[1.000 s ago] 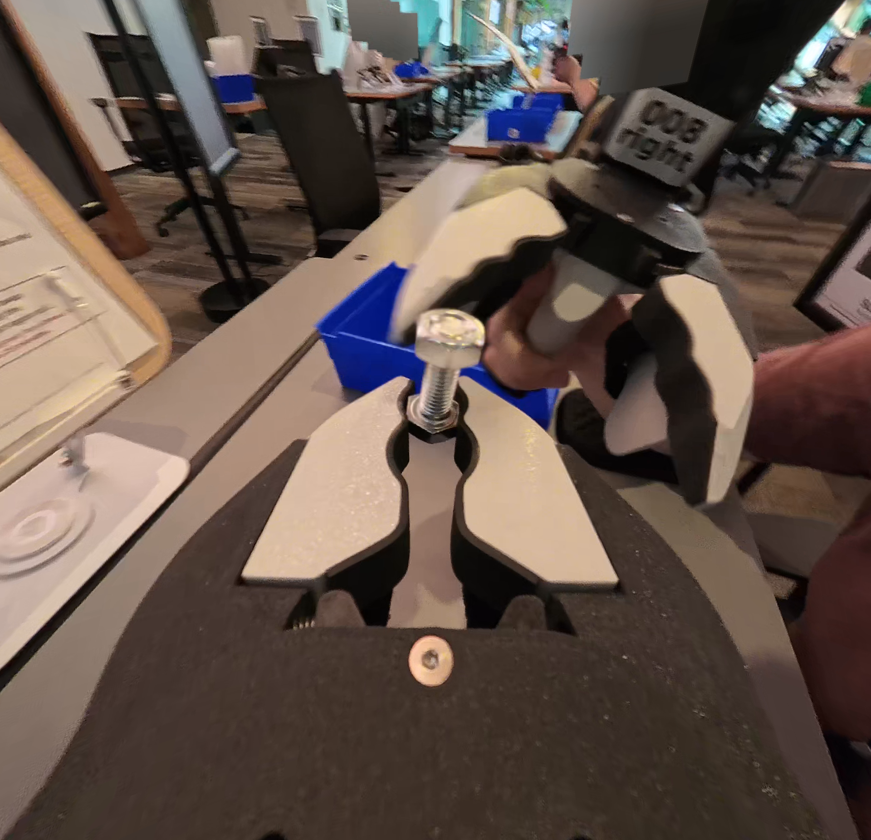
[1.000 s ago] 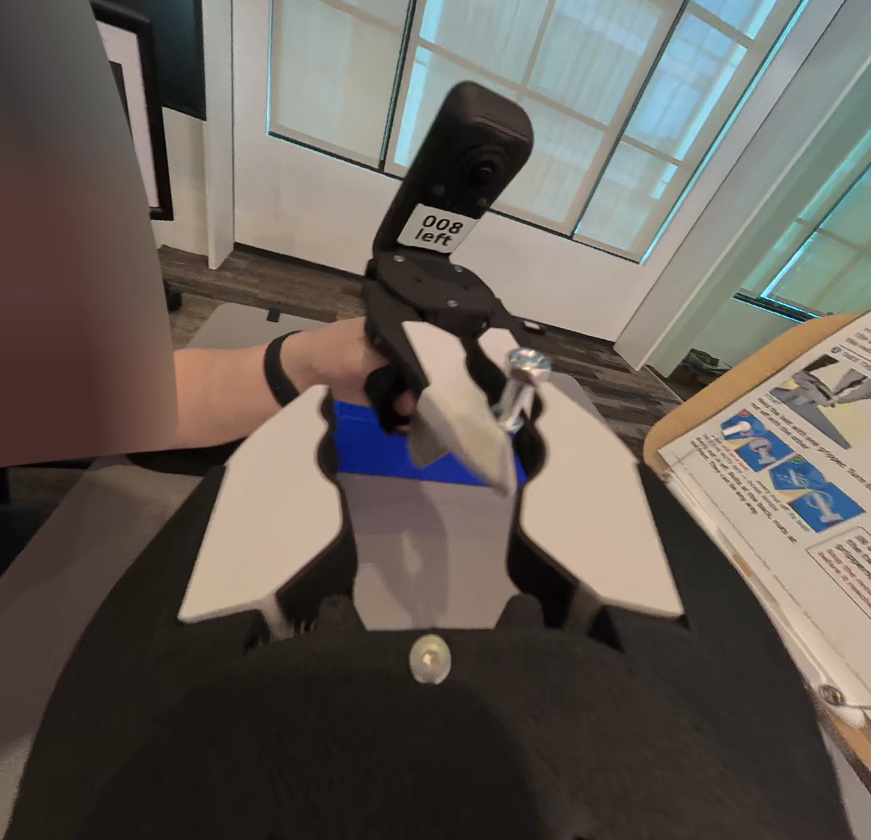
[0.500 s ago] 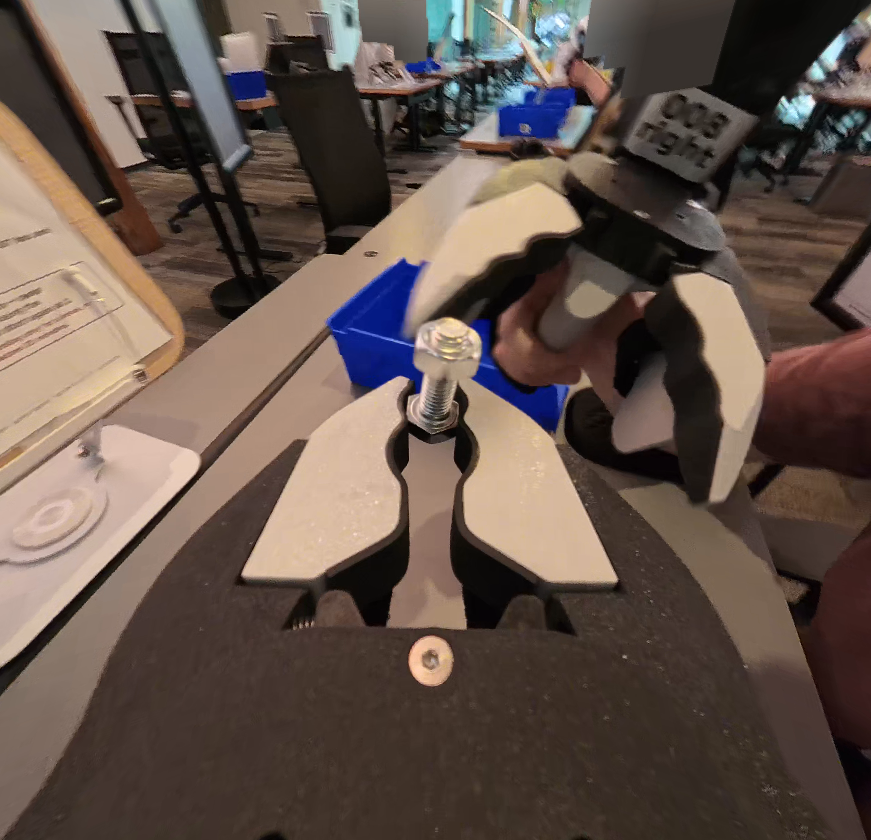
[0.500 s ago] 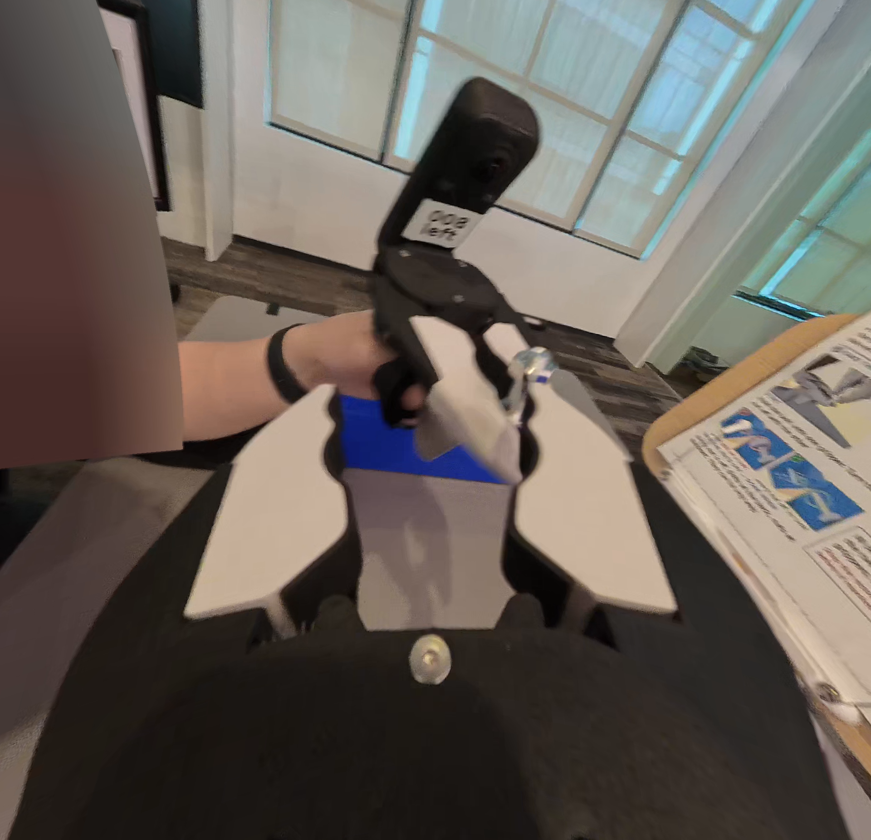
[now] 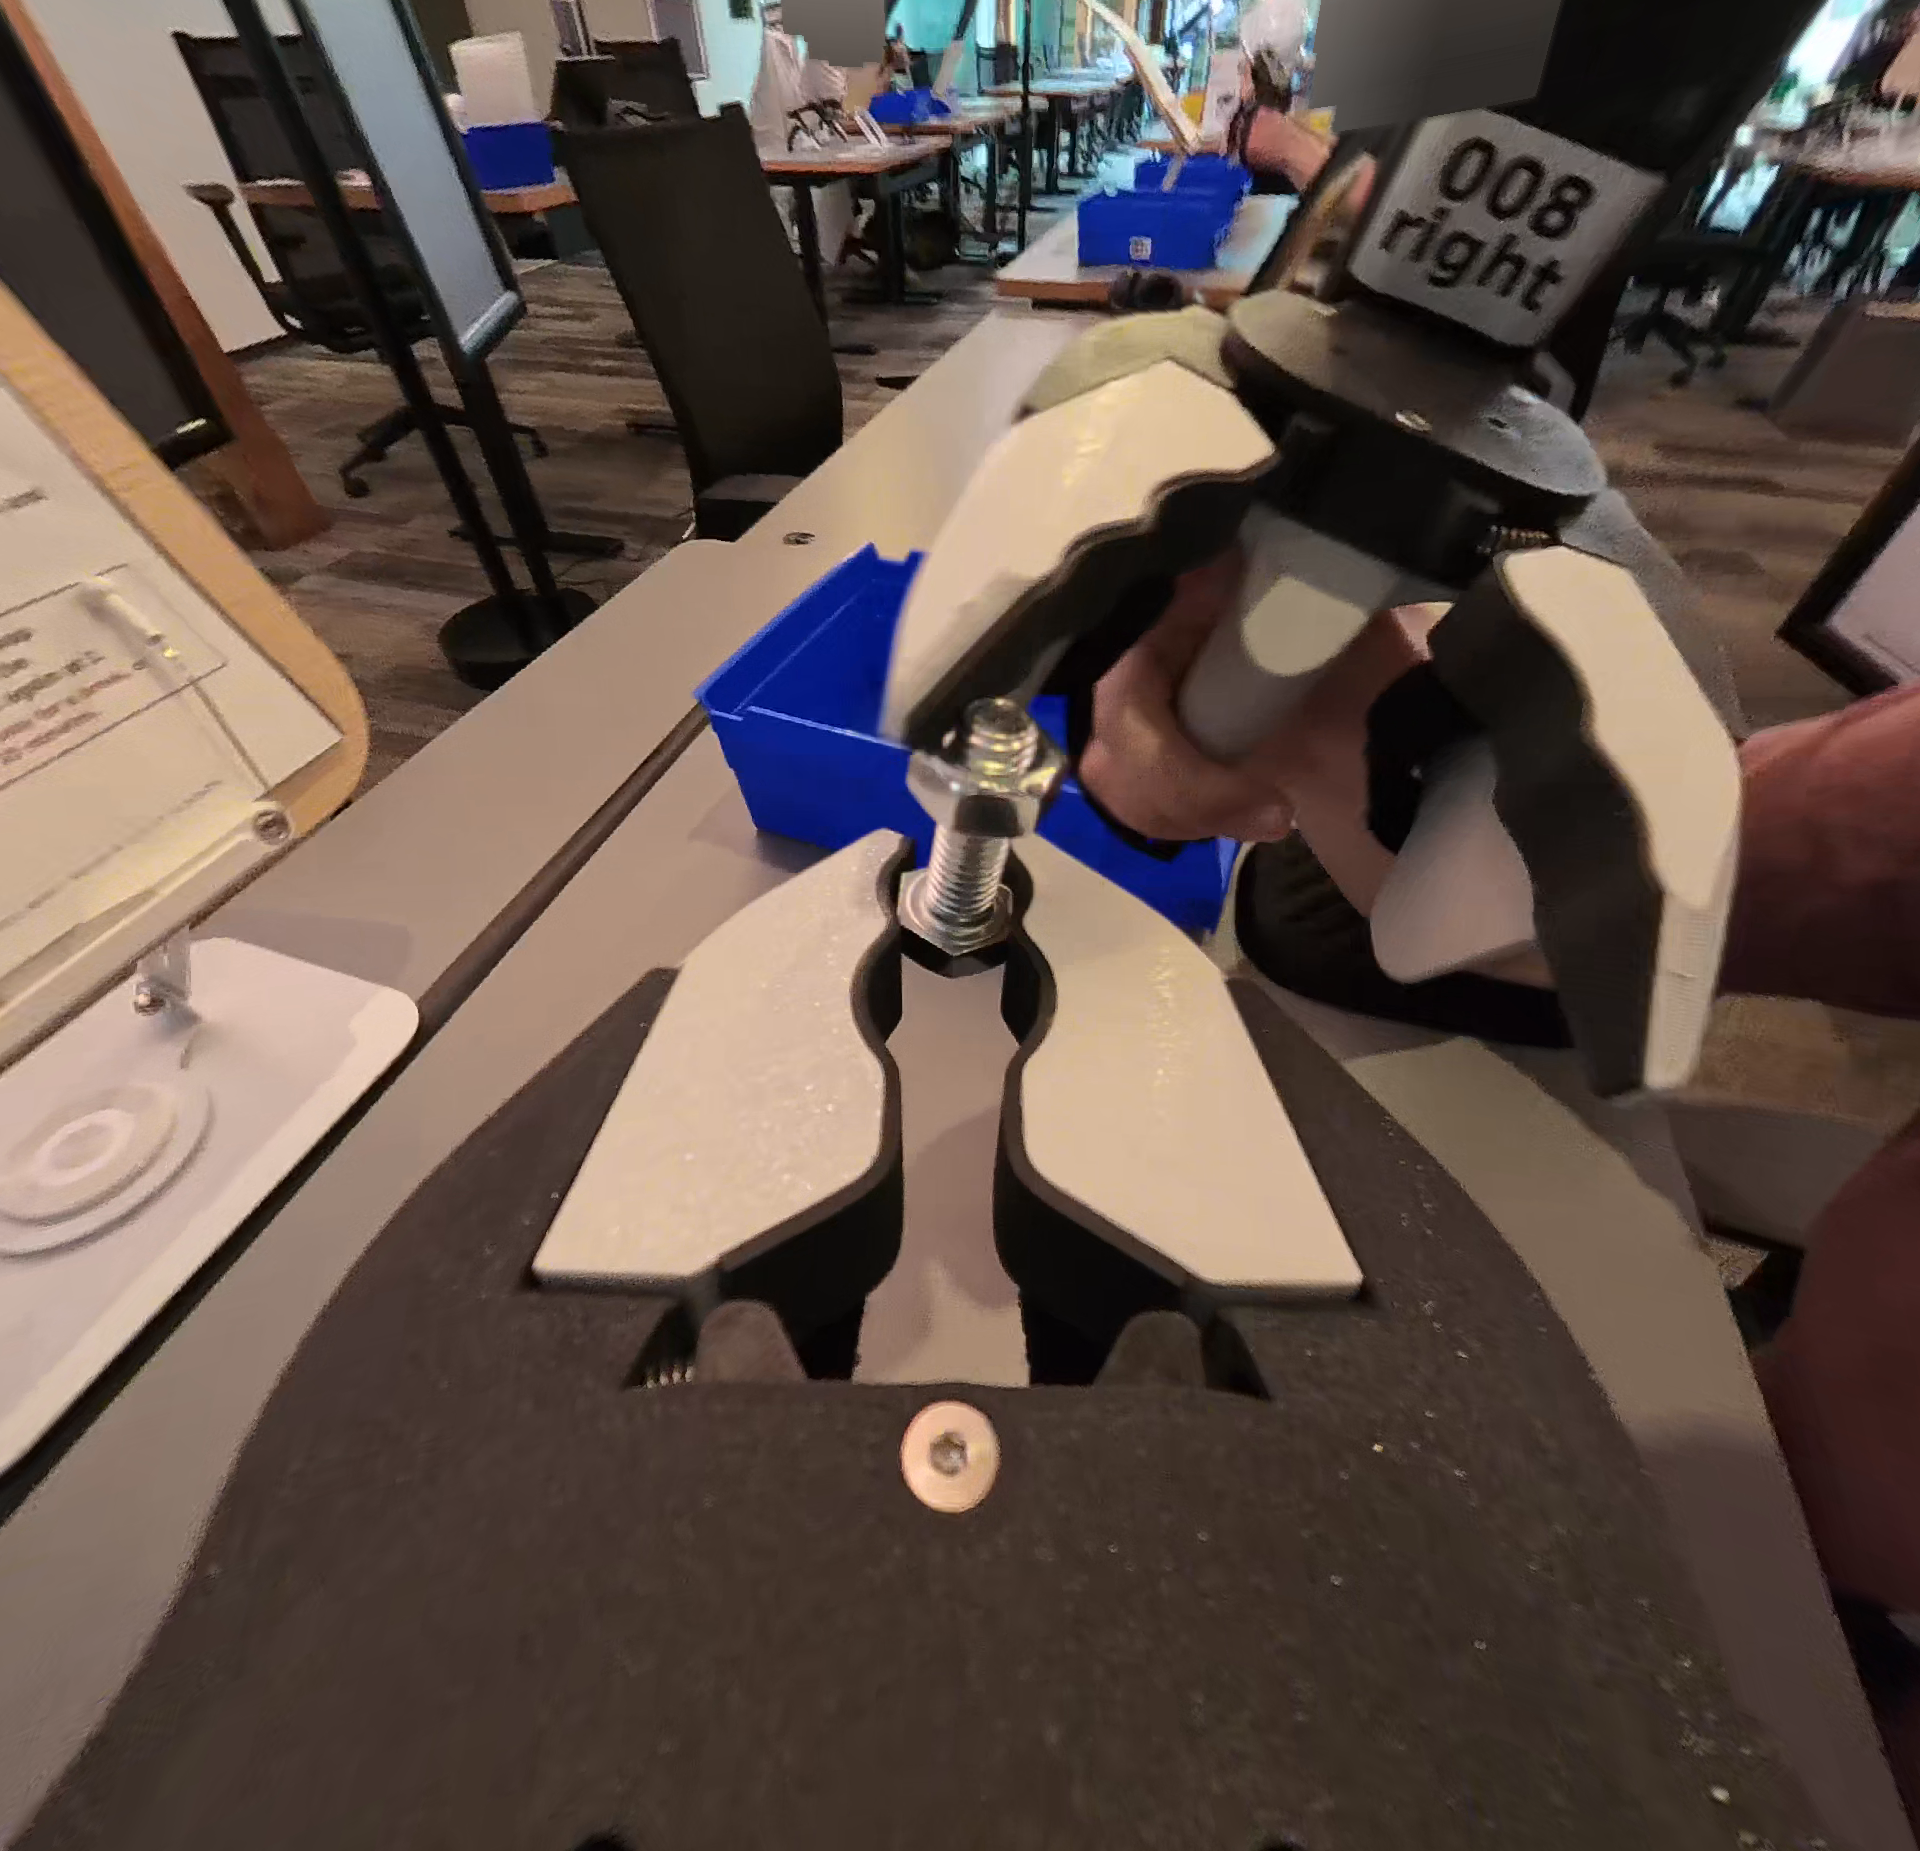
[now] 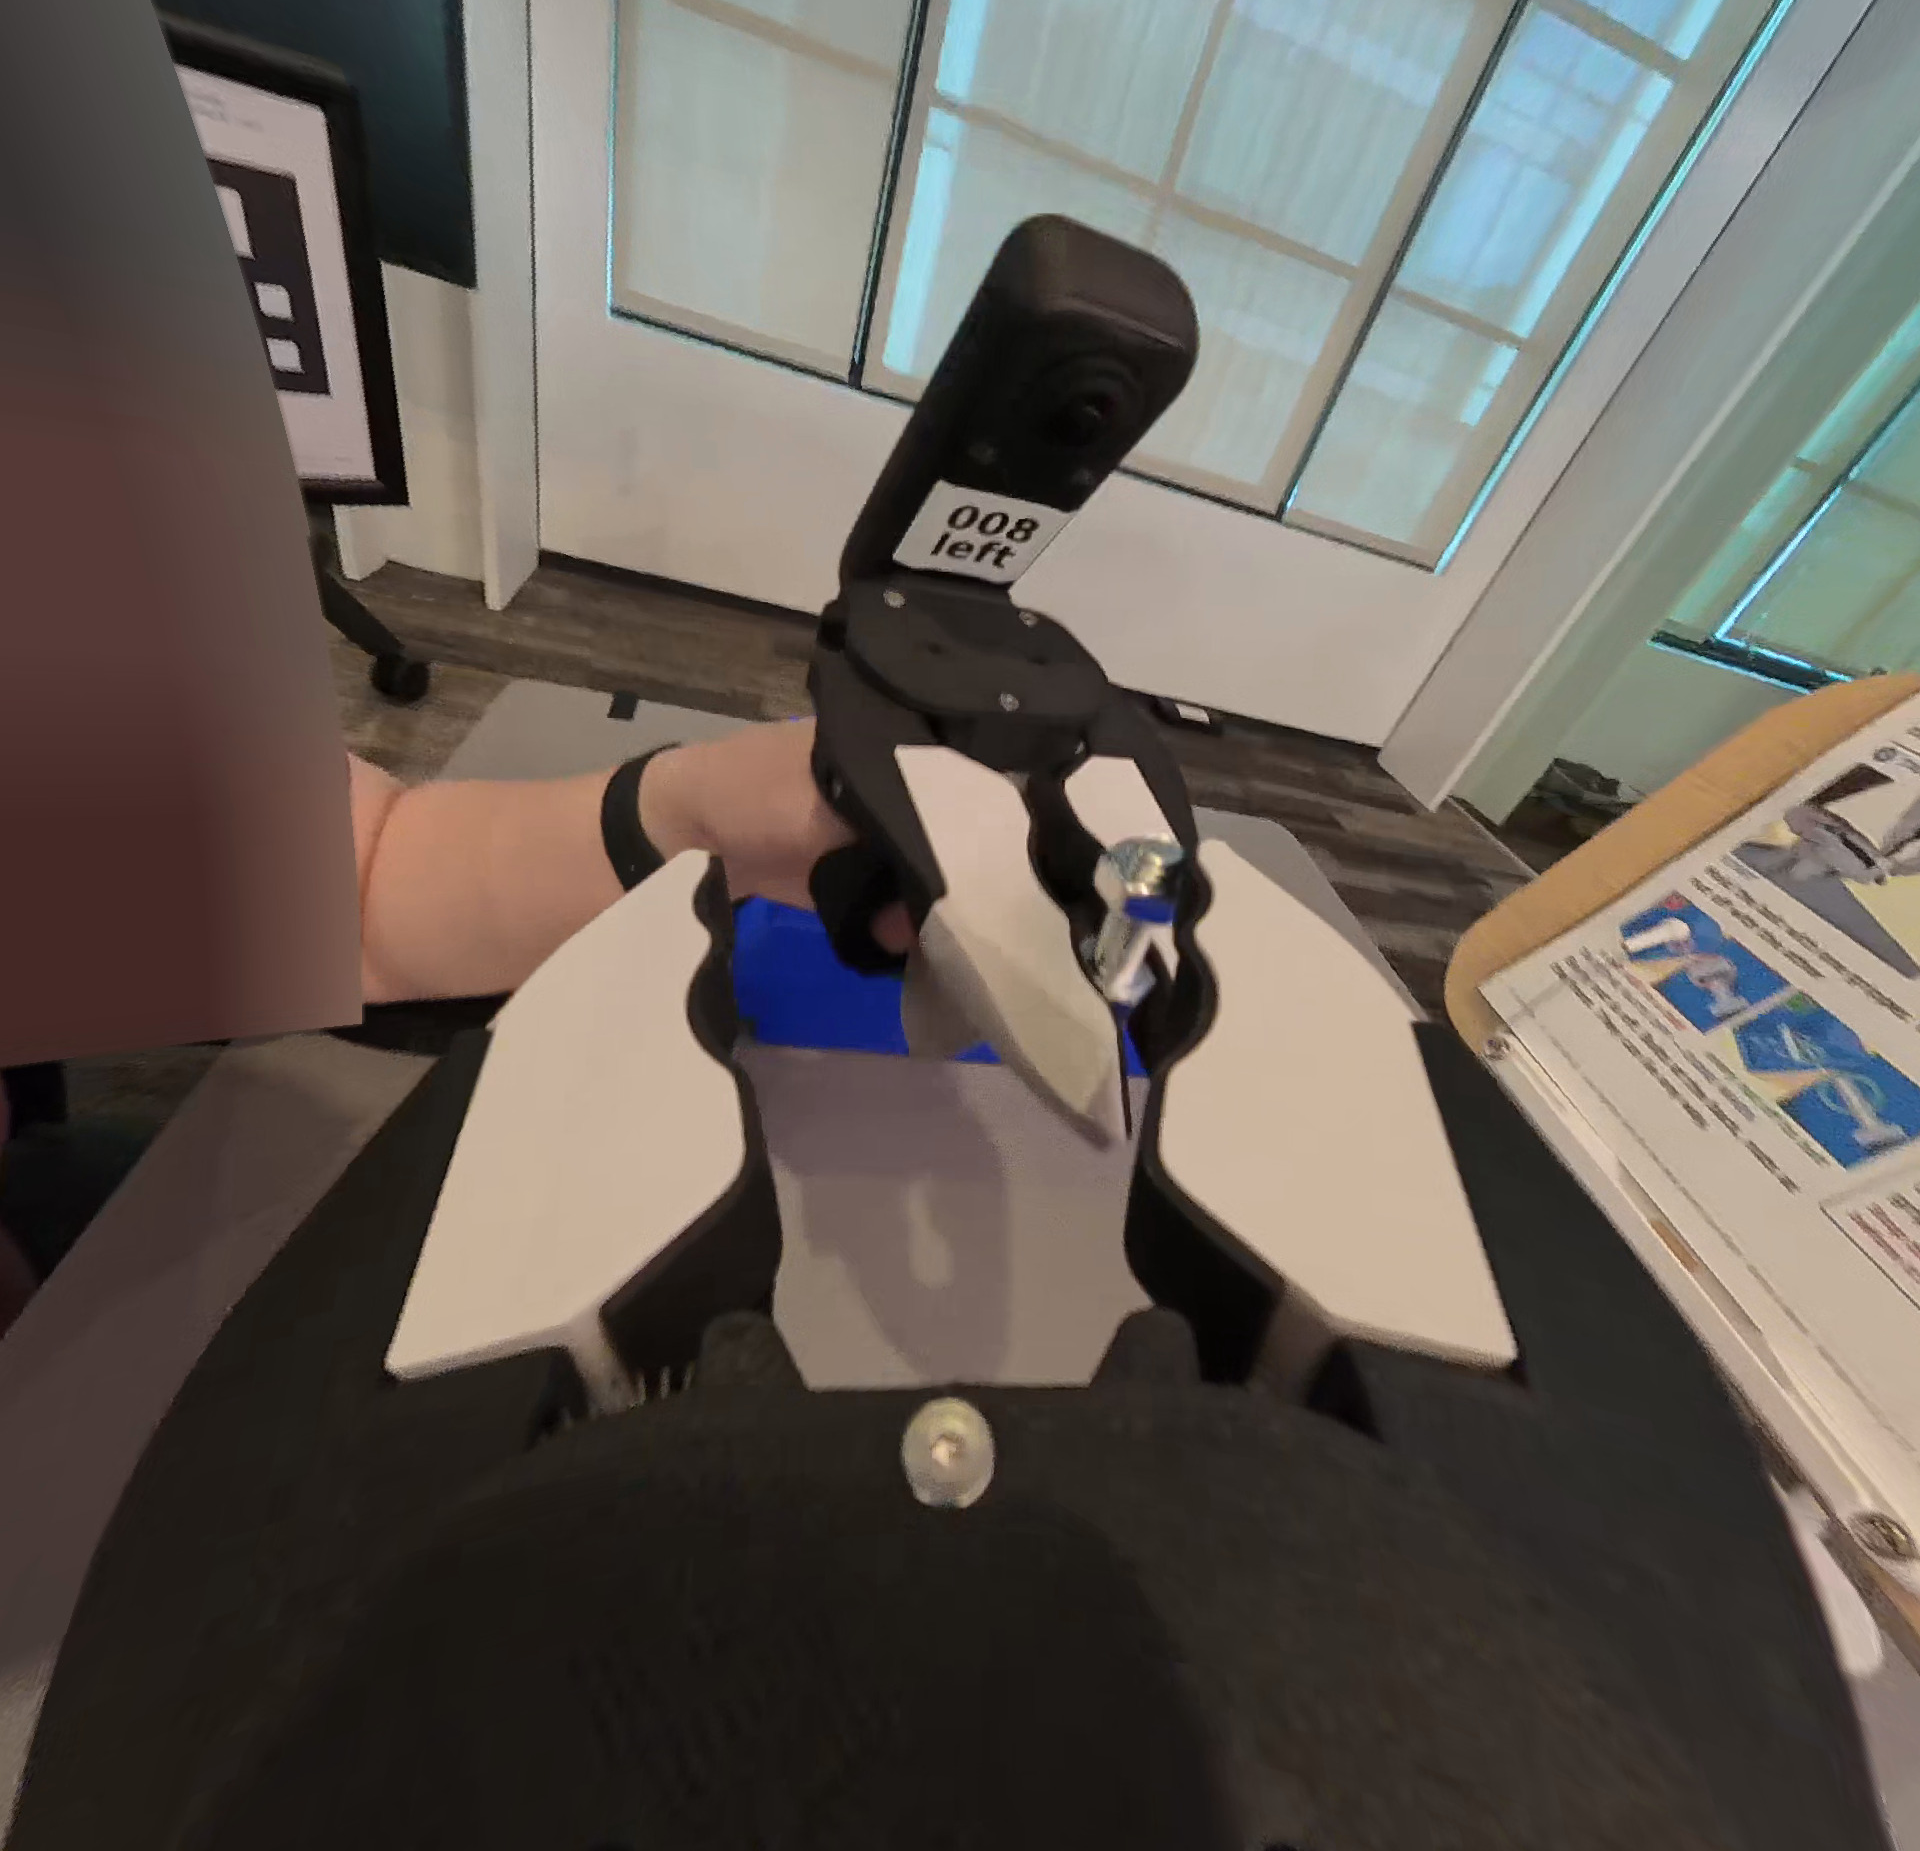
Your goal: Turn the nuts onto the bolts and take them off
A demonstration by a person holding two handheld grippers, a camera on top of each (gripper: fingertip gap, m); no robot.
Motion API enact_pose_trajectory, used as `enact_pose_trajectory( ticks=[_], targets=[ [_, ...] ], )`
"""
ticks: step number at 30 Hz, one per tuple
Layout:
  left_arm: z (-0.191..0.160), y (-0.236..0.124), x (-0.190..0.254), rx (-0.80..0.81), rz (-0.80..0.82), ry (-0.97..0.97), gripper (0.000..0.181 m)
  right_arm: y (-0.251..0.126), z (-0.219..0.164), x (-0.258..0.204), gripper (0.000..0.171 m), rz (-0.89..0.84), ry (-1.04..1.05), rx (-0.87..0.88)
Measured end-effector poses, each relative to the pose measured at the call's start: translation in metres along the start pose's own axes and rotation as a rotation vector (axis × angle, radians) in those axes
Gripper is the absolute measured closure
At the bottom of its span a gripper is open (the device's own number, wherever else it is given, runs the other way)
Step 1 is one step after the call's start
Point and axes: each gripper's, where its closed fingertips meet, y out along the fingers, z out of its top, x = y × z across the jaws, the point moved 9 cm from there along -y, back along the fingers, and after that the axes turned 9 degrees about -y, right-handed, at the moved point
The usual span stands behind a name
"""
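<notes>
Clamping the bolt (image 5: pixel 961 871) upright at its base, left gripper (image 5: pixel 954 934) held firm; right gripper (image 6: pixel 951 954) stood spread apart, one finger (image 5: pixel 1049 544) beside the nut (image 5: pixel 987 773).

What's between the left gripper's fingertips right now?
The bolt's lower end, clamped between the left gripper's tips. A nut sits near its top. The left wrist view shows it.

Right tool (image 6: pixel 951 960) gaping — left tool (image 6: pixel 1117 980) grips bolt (image 6: pixel 1132 913) ahead.
</notes>
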Motion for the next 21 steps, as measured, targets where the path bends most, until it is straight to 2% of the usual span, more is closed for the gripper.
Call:
enact_pose_trajectory(
  ticks=[2,7,11,12,14,18,21],
  targets=[
    [0.000,-0.006,-0.008,0.012,-0.017,-0.065,0.167,-0.008,0.003,0.001,0.108,0.032,0.003,-0.009],
    [0.002,-0.002,0.003,0.030,-0.113,-0.050,0.167,-0.009,0.003,0.007,0.093,-0.034,0.023,0.050],
    [0.001,0.003,0.008,0.024,-0.070,-0.004,0.167,0.002,-0.002,0.000,0.085,0.016,0.011,0.006],
    [0.002,0.000,0.004,0.037,-0.039,-0.007,0.167,0.001,-0.001,0.000,0.087,-0.005,-0.015,-0.020],
    [0.004,-0.011,-0.009,0.065,0.018,-0.044,0.167,-0.005,0.001,-0.001,0.105,0.027,-0.034,-0.055],
    [0.007,-0.023,-0.015,0.122,-0.064,-0.119,0.167,-0.009,0.005,0.004,0.097,-0.021,0.003,-0.012],
    [0.004,-0.009,-0.001,0.054,-0.104,-0.058,0.167,-0.001,-0.003,0.005,0.088,-0.054,0.005,-0.016]
  ],
)
